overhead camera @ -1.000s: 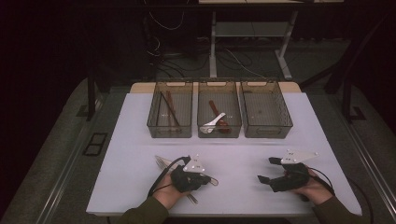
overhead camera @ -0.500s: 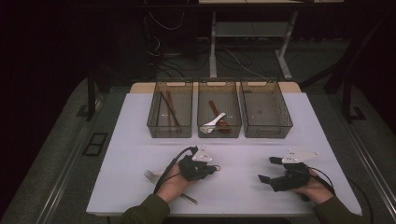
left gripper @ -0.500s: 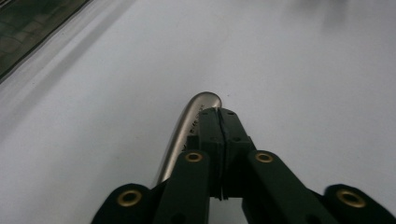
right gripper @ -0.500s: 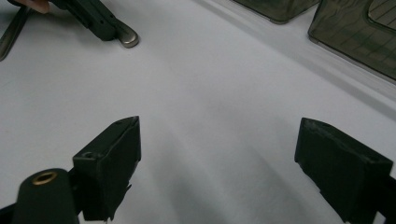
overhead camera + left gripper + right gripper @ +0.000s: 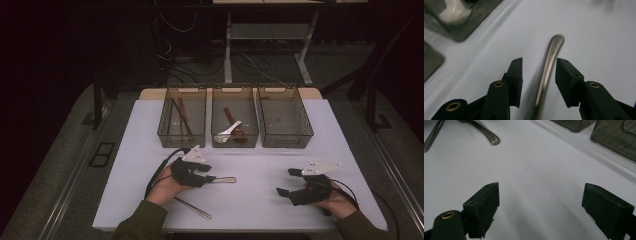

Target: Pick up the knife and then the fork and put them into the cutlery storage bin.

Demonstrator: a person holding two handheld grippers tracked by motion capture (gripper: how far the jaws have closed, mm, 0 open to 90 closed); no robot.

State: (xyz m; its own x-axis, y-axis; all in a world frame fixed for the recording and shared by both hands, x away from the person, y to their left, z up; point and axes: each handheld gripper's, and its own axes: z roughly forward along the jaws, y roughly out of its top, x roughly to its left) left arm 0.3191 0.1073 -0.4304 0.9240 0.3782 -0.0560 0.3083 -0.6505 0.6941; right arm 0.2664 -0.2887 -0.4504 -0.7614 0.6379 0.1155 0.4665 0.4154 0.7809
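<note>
My left gripper [image 5: 539, 82] has just been opening its jaws; a metal handle [image 5: 547, 72] lies between the pads, untouched, on the white table [image 5: 260, 200] near the middle bin [image 5: 235, 125]. A second utensil [image 5: 192, 208] lies nearer, at the left. My right gripper [image 5: 540, 210] rests at the near right, jaws wide apart, holding nothing.

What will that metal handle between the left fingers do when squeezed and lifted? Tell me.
The handle looks like solid polished metal, so probably stiff and fairly heavy for its size. Its glossy, rounded surface may slip or twist between the flat fingers. Lying flat on the table, it seems unlikely to roll.
</note>
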